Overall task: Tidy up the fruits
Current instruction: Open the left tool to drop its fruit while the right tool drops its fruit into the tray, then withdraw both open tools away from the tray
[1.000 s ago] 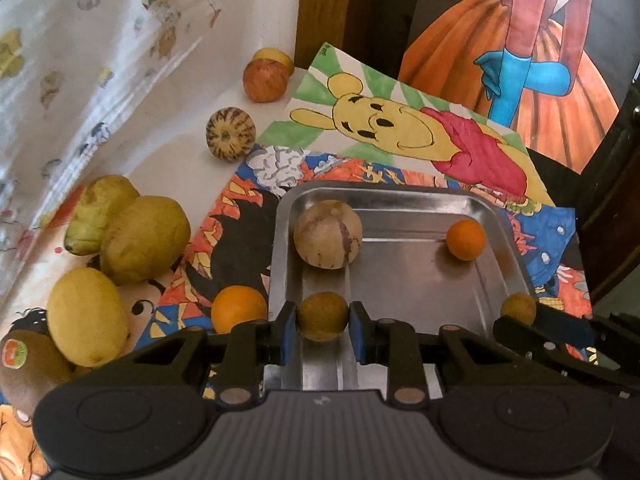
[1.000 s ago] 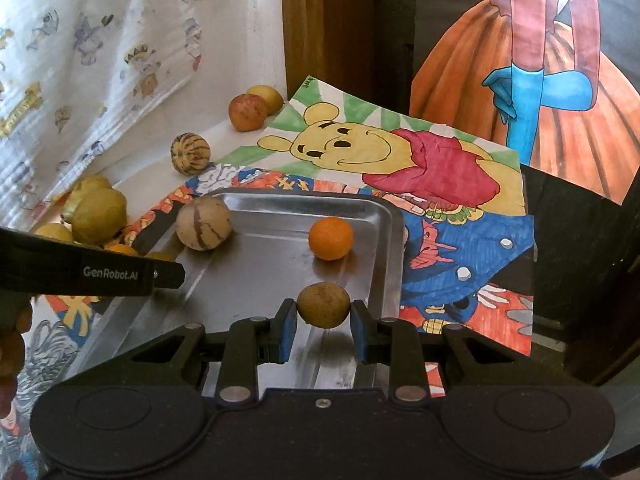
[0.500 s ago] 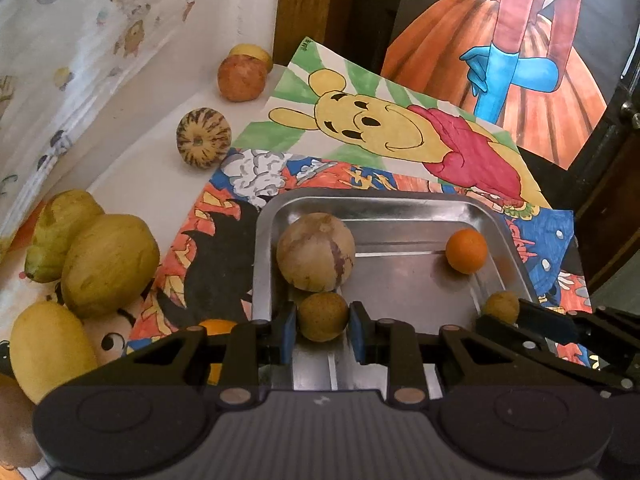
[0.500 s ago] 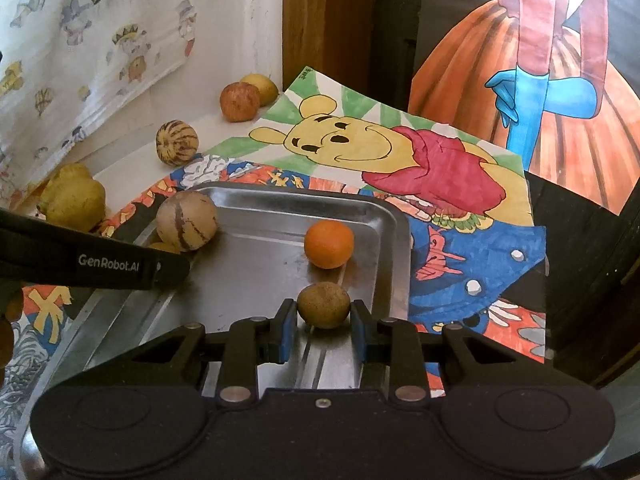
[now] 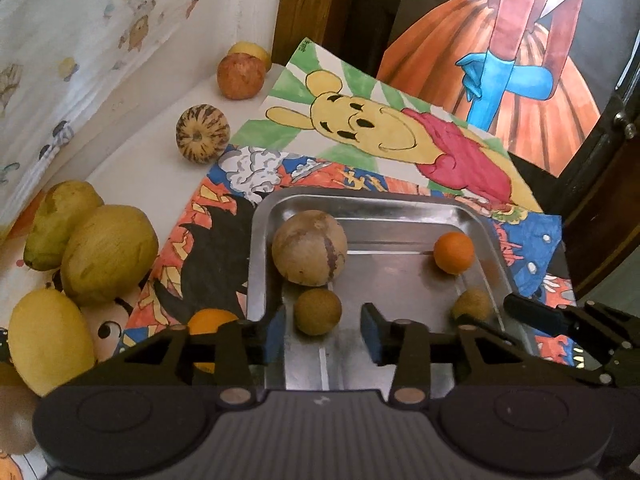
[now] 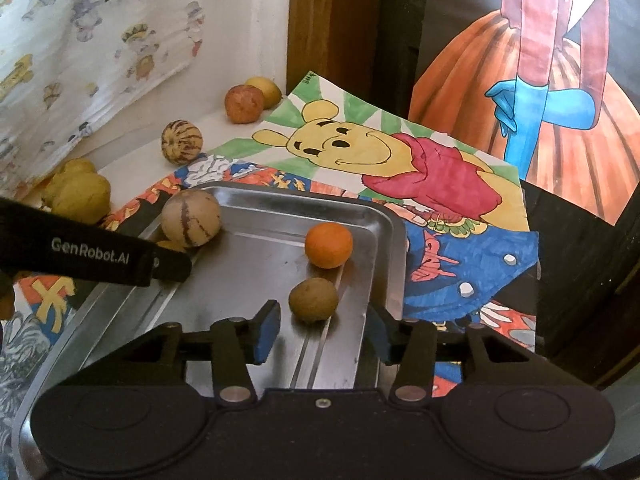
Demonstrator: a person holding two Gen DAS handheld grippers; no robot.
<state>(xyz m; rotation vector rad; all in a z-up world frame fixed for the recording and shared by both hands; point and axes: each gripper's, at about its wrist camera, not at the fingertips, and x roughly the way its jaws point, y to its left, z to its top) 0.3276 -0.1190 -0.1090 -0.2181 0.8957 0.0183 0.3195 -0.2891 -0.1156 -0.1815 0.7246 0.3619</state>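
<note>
A steel tray (image 5: 404,208) (image 6: 280,196) lies on coloured drawings. In it are a large tan melon (image 5: 309,253) (image 6: 191,218), a small orange (image 5: 454,252) (image 6: 329,245) and two small brown fruits. My left gripper (image 5: 323,330) is open, with one brown fruit (image 5: 318,311) resting on the tray between its fingers, nearer the left one. My right gripper (image 6: 320,330) is open, with the other brown fruit (image 6: 313,299) (image 5: 472,305) lying on the tray just ahead of its fingers.
Left of the tray lie several yellow mangoes (image 5: 108,254) (image 6: 80,196), an orange (image 5: 212,320), a striped melon (image 5: 203,133) (image 6: 181,140) and an apple (image 5: 240,76) (image 6: 244,103) by the curtain. A wooden post (image 5: 316,4) stands behind.
Both grippers have opened and let go of their brown fruits, which now rest on the tray. Both views have moved slightly closer to the tray.
</note>
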